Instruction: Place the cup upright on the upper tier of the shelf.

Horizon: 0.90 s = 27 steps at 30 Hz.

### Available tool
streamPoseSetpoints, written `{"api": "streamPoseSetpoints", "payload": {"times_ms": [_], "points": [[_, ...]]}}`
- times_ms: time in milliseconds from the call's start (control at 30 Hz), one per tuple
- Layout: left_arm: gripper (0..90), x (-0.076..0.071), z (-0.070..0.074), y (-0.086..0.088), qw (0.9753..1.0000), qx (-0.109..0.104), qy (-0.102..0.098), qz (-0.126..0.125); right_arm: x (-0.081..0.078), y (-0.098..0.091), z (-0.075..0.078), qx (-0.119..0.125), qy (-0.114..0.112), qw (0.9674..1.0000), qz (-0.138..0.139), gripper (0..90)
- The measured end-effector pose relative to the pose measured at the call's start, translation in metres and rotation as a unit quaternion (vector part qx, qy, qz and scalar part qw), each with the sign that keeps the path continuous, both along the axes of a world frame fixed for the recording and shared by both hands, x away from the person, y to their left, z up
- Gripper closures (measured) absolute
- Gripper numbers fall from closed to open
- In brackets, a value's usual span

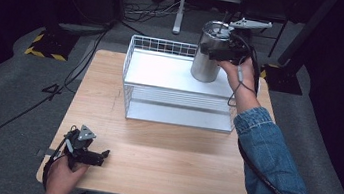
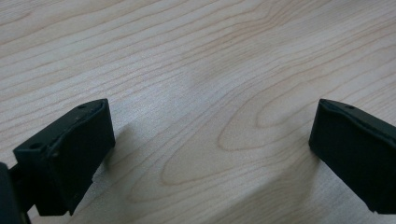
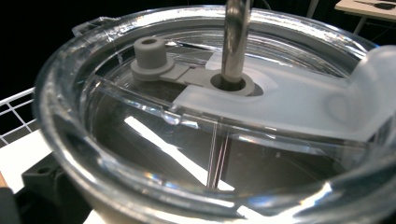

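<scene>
high view: the right gripper (image 1: 220, 54) clamps the upper side of a stainless steel tumbler (image 1: 207, 61), which stands upright at the back right corner of the white wire rack's (image 1: 135, 57) top shelf. the rack sits at the back middle of the wooden table (image 1: 162, 156). the left gripper (image 1: 94, 156) lies low near the table's front left corner.

left gripper view: both jaws stand wide apart over bare table wood (image 2: 201, 70).

right gripper view: the tumbler's clear lid (image 3: 140, 121) is close up, with a metal straw (image 3: 236, 37) rising through its hole.
</scene>
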<state>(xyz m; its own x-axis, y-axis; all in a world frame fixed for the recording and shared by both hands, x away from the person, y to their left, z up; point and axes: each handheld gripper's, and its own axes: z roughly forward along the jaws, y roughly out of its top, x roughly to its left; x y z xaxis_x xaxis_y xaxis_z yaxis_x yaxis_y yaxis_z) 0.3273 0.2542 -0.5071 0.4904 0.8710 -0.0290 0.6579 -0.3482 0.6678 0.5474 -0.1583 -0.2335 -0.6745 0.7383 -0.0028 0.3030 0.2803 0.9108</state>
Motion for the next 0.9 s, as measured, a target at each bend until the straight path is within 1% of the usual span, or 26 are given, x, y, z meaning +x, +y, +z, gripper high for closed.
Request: {"api": "streamPoseSetpoints", "payload": {"times_ms": [133, 367, 533, 567, 633, 700, 733, 767, 800, 900], "points": [[0.6, 0.000, 0.000, 0.000, 1.0000, -0.001, 0.001, 0.001, -0.003, -0.001, 0.001, -0.001, -0.005, 1.0000, -0.004, 0.0], [0.6, 0.000, 0.000, 0.000, 1.0000, 0.001, 0.000, -0.001, -0.007, -0.006, 0.003, 0.003, 0.000, 1.0000, -0.002, 0.0], [0.6, 0.000, 0.000, 0.000, 1.0000, 0.000, 0.000, -0.001, -0.017, -0.015, 0.006, 0.011, -0.005, 0.9999, 0.003, 0.0], [0.6, 0.000, 0.000, 0.000, 1.0000, 0.000, 0.000, 0.000, -0.021, -0.018, 0.008, 0.011, -0.007, 0.9999, 0.006, 0.0], [0.6, 0.000, 0.000, 0.000, 1.0000, 0.000, 0.000, -0.001, -0.023, -0.019, 0.009, 0.012, -0.005, 0.9999, 0.006, 0.0], [0.6, 0.000, 0.000, 0.000, 1.0000, 0.000, 0.000, -0.001, -0.028, -0.023, 0.011, 0.013, -0.008, 0.9998, 0.011, 0.0], [0.6, 0.001, 0.000, 0.000, 1.0000, 0.000, 0.000, -0.004, -0.034, -0.027, 0.014, 0.013, -0.011, 0.9998, 0.012, 0.0], [0.6, 0.001, 0.000, 0.000, 1.0000, 0.000, 0.000, -0.004, -0.034, -0.027, 0.014, 0.013, -0.011, 0.9998, 0.012, 0.0], [0.6, 0.001, 0.000, 0.000, 1.0000, 0.001, 0.000, -0.005, -0.040, -0.031, 0.016, 0.014, -0.010, 0.9997, 0.015, 0.0], [0.6, 0.002, 0.000, 0.000, 1.0000, 0.000, -0.001, -0.006, -0.049, -0.037, 0.019, 0.013, -0.013, 0.9996, 0.021, 0.0]]}}
